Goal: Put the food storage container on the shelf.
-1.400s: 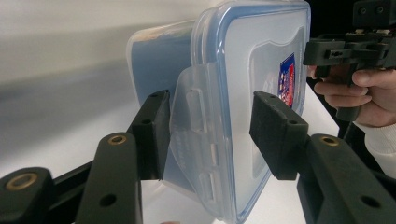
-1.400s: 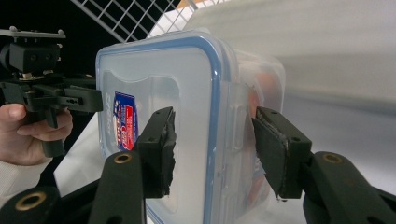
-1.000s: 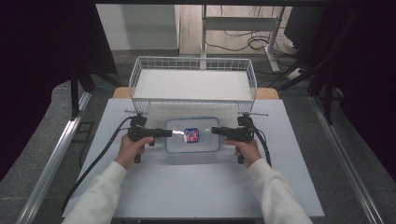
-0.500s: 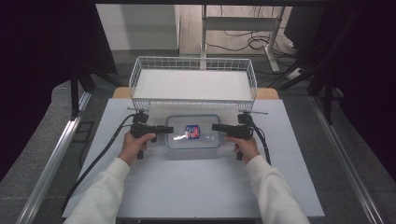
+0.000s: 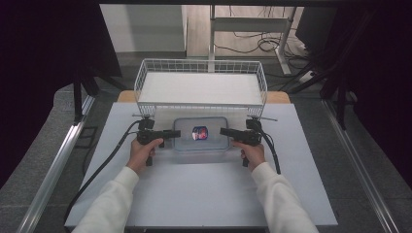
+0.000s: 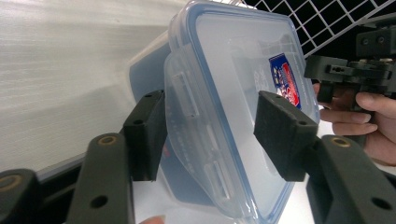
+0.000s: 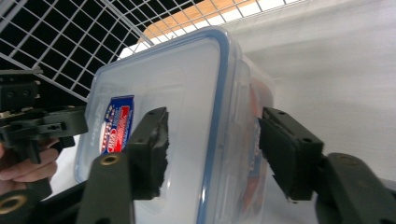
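Note:
A clear plastic container [image 5: 200, 143] with a blue-rimmed lid and a red and blue label [image 5: 200, 132] rests on the white table just in front of the wire basket. My left gripper [image 5: 177, 133] is at its left end and my right gripper [image 5: 222, 131] at its right end. In the left gripper view the jaws [image 6: 210, 135] straddle the lid's side flap [image 6: 196, 121], with gaps on both sides. In the right gripper view the jaws [image 7: 212, 149] straddle the lid's blue rim [image 7: 217, 107] without pressing on it. Both pairs of jaws have just been opening.
A white wire basket [image 5: 201, 87] stands right behind the container, with an open top. The white table [image 5: 204, 194] has bare room on the near side and on both flanks. Cables trail from both grippers toward the near edge.
The container and both grippers have shifted a little away from me, toward the basket. The container now lies flat on the table.

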The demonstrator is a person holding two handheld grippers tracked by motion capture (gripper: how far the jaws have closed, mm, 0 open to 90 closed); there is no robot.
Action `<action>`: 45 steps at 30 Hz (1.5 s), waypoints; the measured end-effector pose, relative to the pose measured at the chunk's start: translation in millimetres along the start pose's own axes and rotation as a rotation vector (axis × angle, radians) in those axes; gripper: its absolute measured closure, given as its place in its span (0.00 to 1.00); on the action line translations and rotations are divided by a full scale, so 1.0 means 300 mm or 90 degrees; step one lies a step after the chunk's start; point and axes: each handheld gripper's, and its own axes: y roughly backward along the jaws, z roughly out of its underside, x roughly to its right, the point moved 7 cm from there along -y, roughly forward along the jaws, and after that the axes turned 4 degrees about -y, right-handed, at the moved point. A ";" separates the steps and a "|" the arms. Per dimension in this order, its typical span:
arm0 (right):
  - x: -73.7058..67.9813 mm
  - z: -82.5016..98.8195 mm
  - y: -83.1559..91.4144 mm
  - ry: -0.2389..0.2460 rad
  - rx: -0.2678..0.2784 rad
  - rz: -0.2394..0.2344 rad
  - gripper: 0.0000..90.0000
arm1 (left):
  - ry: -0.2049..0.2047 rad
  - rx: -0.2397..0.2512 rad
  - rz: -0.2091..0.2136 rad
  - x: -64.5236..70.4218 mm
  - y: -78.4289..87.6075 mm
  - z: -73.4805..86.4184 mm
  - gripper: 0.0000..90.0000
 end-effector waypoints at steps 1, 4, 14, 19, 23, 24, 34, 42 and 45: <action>0.000 0.000 0.000 0.000 0.000 0.000 0.45 | 0.000 0.000 0.000 0.000 0.000 0.000 0.45; 0.003 0.003 0.022 0.014 0.017 0.045 0.39 | -0.013 -0.004 -0.016 0.002 0.001 0.007 0.38; -0.026 0.060 0.172 0.156 0.024 0.058 0.44 | -0.119 -0.013 -0.068 0.079 0.100 0.043 0.35; -0.043 0.098 0.214 0.226 0.013 0.076 0.53 | -0.172 -0.031 -0.079 0.140 0.144 0.098 0.35; -0.077 0.169 0.235 0.338 -0.035 0.092 0.73 | -0.194 -0.046 -0.079 0.177 0.174 0.145 0.35; -0.086 0.186 0.234 0.361 -0.051 0.095 0.77 | -0.202 -0.051 -0.079 0.188 0.180 0.158 0.35; -0.160 0.284 0.193 0.454 -0.110 0.074 0.99 | -0.252 -0.093 -0.078 0.267 0.229 0.279 0.35; -0.210 0.303 0.089 0.459 -0.127 0.070 0.99 | -0.271 -0.129 -0.094 0.275 0.238 0.350 0.35; -0.225 0.305 0.040 0.458 -0.134 0.070 0.99 | -0.281 -0.141 -0.098 0.277 0.235 0.363 0.35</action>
